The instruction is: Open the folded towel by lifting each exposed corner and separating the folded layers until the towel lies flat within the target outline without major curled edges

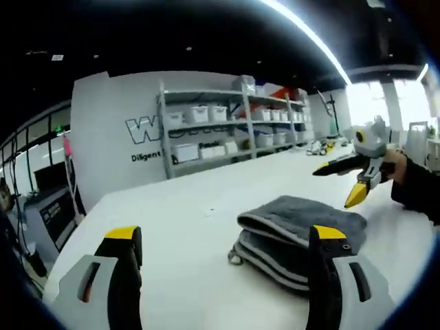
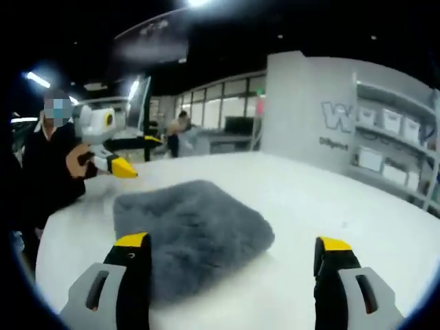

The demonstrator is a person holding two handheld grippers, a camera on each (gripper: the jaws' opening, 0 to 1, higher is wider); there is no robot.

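In your left gripper view the folded towel lies on the worktop at lower right of the frame, partly behind your left gripper's right jaw. Your right gripper hangs above the towel's far right side, at right of frame. Shelves stand behind the worktop at upper centre. In your right gripper view the towel sits lower left of centre, beyond your jaws
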